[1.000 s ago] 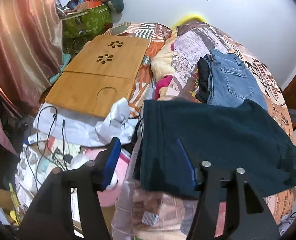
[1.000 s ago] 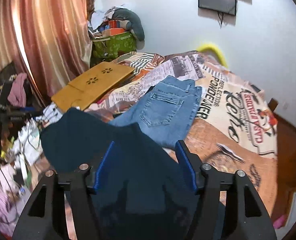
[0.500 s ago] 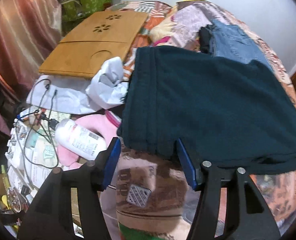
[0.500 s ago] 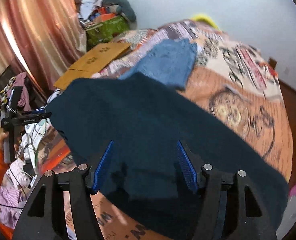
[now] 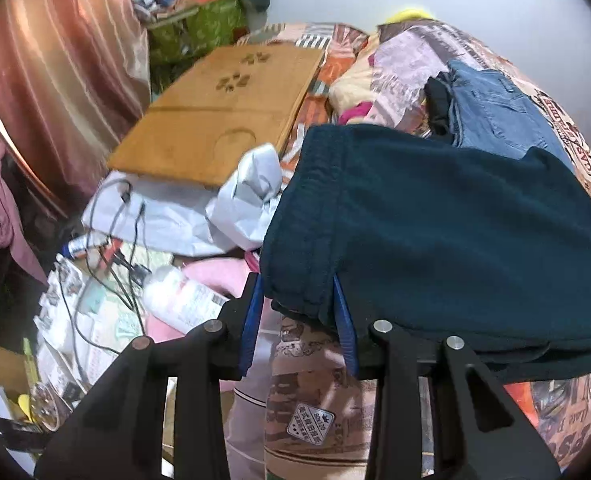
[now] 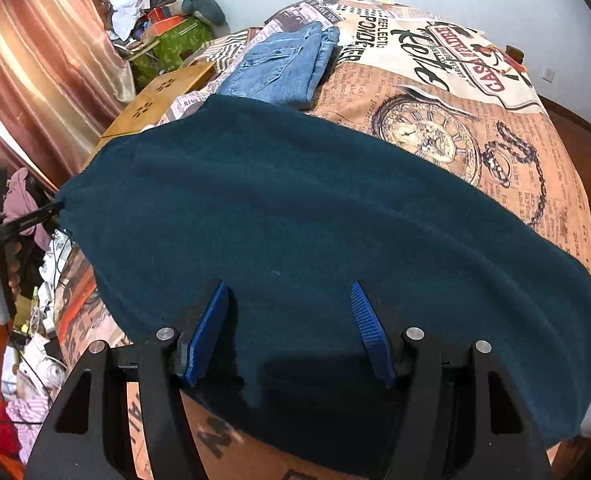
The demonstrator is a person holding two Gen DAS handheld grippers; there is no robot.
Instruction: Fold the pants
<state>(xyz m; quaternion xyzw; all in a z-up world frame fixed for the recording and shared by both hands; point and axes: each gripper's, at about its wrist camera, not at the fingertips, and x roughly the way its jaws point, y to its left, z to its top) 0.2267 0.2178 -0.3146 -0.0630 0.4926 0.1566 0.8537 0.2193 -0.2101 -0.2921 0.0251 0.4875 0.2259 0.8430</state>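
Dark teal pants (image 6: 315, 220) lie spread flat across the printed bedspread (image 6: 495, 128). In the left wrist view the same pants (image 5: 435, 232) show their waistband corner between my left gripper's blue pads. My left gripper (image 5: 299, 312) has closed in around that corner and pinches the waistband. My right gripper (image 6: 291, 328) is open, its fingers standing wide over the near edge of the pants. The left gripper, held by a hand, also shows in the right wrist view (image 6: 19, 224) at the pants' far left corner.
Folded blue jeans (image 6: 283, 68) lie at the back of the bed. A wooden lap board (image 5: 219, 120) rests left of the bed. Bottle (image 5: 183, 300), cables, white bags and clutter fill the floor on the left. Curtain (image 5: 47, 80) at far left.
The pants went from hanging in the air to lying spread on the bed. My left gripper's jaws narrowed onto the waistband corner. My right gripper stayed open over the near edge.
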